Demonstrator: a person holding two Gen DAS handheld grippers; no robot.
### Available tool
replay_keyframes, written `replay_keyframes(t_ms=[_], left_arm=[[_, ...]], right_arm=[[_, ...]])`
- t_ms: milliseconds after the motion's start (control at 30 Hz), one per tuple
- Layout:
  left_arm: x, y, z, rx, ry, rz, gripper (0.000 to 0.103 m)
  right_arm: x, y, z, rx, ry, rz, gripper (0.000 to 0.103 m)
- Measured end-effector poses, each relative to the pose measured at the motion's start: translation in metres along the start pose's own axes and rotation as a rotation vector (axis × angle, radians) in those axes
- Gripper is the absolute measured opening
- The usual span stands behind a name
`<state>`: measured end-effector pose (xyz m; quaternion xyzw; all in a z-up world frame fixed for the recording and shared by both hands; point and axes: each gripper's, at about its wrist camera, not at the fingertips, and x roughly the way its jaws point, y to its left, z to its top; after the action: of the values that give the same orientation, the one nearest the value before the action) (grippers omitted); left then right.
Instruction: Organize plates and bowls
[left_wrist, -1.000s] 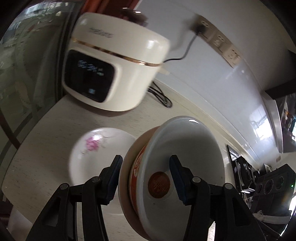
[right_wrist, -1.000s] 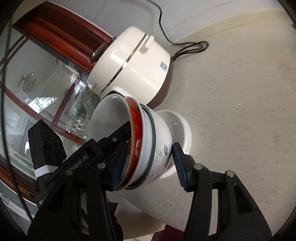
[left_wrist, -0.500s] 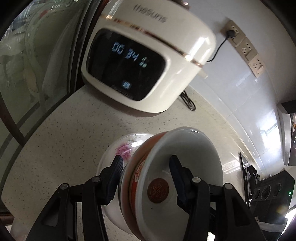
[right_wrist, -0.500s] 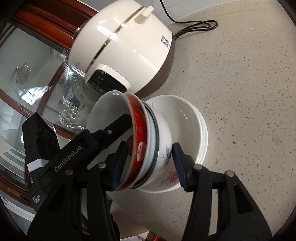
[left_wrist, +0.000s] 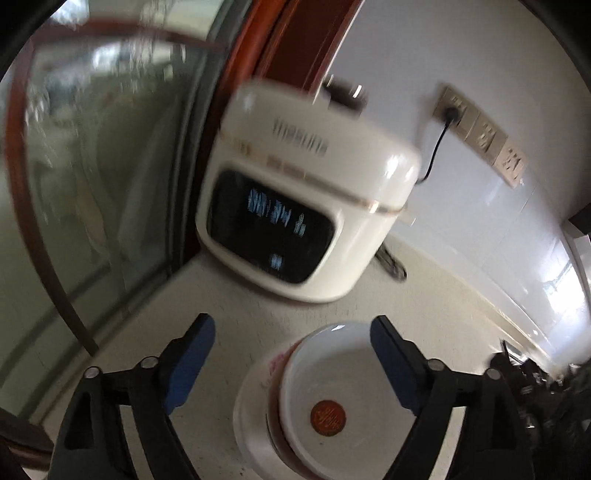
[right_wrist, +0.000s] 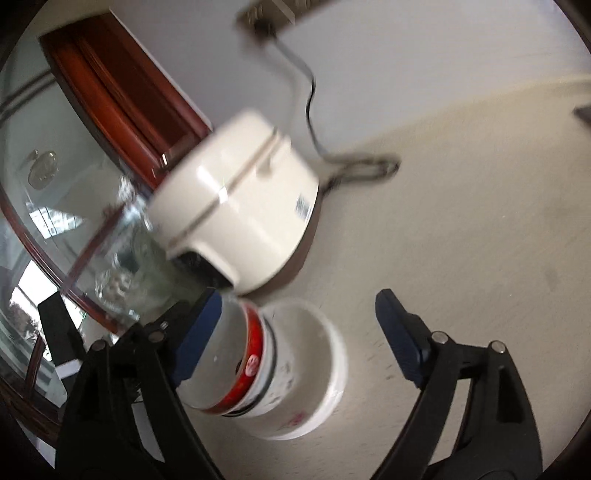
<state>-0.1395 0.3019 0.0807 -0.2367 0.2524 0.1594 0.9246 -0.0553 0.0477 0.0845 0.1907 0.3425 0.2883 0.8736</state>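
the left gripper (left_wrist: 291, 360) and right gripper (right_wrist: 299, 325) have just been opening and stand spread, pads clear of the nested bowls (right_wrist: 255, 362), which sit in the flowered bowl (right_wrist: 325, 362) by the rice cooker (left_wrist: 306, 206). each should back straight off without nudging a rim.

speckled countertop (right_wrist: 461, 206), rice cooker (left_wrist: 306, 206), stacked bowls (right_wrist: 295, 373)

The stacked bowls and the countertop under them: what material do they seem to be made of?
The stacked bowls look like glazed ceramic or porcelain: glossy white surfaces with highlights and printed red decoration; melamine cannot be ruled out. The countertop looks like polished stone or a stone composite: cream-coloured with fine dark speckles, though the blur hides its texture.
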Motion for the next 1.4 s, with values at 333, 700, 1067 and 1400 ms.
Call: replay_keyframes(t_ms=[333, 700, 1067, 1400], left_arm=[[-0.088, -0.070, -0.059, 0.304, -0.263, 0.056, 0.103], [-0.123, -0.051, -0.140, 0.311, -0.281, 0.222, 0.103], [-0.126, -0.040, -0.151, 0.295, -0.248, 0.230, 0.103], [-0.127, -0.045, -0.153, 0.313, -0.250, 0.224, 0.103]], right_arm=[[-0.106, 0.020, -0.046, -0.363, -0.199, -0.155, 0.103], [-0.133, -0.001, -0.114, -0.453, -0.161, -0.295, 0.103], [-0.143, 0.007, -0.131, -0.505, -0.175, -0.272, 0.103], [-0.143, 0.006, -0.133, -0.505, -0.168, -0.255, 0.103]])
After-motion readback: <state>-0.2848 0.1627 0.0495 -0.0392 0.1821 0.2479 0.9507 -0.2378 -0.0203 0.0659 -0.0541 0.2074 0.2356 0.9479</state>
